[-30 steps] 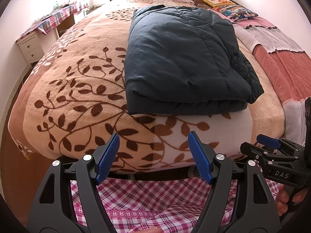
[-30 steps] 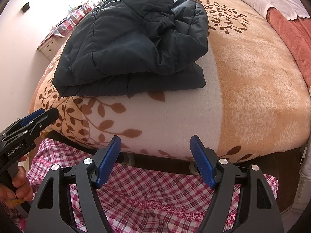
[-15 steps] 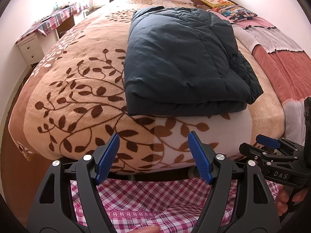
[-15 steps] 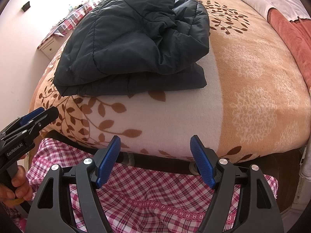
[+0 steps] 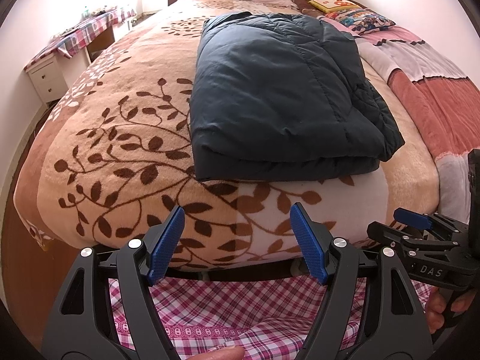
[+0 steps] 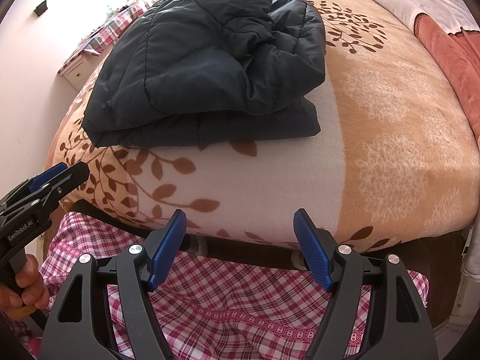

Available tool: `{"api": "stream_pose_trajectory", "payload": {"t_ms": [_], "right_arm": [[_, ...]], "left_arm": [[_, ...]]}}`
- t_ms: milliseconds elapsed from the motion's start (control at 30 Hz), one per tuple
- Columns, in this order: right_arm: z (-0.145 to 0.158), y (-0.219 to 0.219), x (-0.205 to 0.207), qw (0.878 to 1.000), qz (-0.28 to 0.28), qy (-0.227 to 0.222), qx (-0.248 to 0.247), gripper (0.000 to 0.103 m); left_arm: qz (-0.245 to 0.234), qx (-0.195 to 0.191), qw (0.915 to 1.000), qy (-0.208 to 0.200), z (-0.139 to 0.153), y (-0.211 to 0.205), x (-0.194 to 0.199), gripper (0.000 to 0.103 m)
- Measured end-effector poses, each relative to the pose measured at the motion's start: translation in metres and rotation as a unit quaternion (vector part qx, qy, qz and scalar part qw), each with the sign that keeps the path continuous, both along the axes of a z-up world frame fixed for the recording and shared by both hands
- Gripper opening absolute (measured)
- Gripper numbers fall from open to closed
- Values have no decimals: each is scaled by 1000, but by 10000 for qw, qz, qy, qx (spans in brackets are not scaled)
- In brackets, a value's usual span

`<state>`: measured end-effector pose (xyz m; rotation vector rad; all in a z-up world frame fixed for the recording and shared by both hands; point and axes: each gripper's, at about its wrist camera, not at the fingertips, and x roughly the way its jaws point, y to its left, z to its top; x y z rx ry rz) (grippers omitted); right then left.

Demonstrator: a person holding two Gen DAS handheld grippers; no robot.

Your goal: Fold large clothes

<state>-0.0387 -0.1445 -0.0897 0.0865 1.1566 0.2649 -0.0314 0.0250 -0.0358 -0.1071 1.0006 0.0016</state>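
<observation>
Where the left wrist view began at its upper left, a white bedside cabinet [image 5: 45, 76] stood under a pink checked cloth. Right of it, a beige blanket with brown leaf print [image 5: 120, 150] covered the bed. At centre frame lay the dark blue padded jacket [image 5: 279, 99], folded into a thick rectangle, its folded edge toward the camera. At upper right: patterned cushions [image 5: 357, 18] and a pink-and-white quilt [image 5: 435, 90].

Left gripper [image 5: 237, 243], lower centre: blue pads spread wide, nothing between them, held below the jacket in frame and well apart from it, over the blanket's near edge. Pink plaid fabric [image 5: 225, 309] showed beneath it. Right gripper [image 5: 411, 225], lower right edge of that view, seen side-on.

Right wrist view, left to right: left gripper at left edge; jacket [image 6: 210, 60] at upper left centre, layers bunched at its right side; bare blanket at right. Right gripper [image 6: 240, 246], lower centre: pads spread wide, empty, below and clear of the jacket.
</observation>
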Motion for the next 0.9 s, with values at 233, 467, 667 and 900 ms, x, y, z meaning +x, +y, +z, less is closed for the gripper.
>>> {"api": "stream_pose_trajectory", "payload": {"t_ms": [233, 467, 667, 900], "right_arm": [[0, 0, 1, 10000, 8, 1, -4, 73], [0, 0, 1, 10000, 11, 14, -1, 73], [-1, 0, 1, 10000, 15, 22, 0, 73], [-1, 0, 1, 10000, 15, 26, -2, 73]], "left_arm": [[16, -7, 10000, 10, 0, 0, 0, 72], [19, -13, 10000, 12, -1, 1, -1, 72], [19, -13, 10000, 11, -2, 1, -1, 72], [28, -30, 10000, 1, -3, 2, -2, 72]]}}
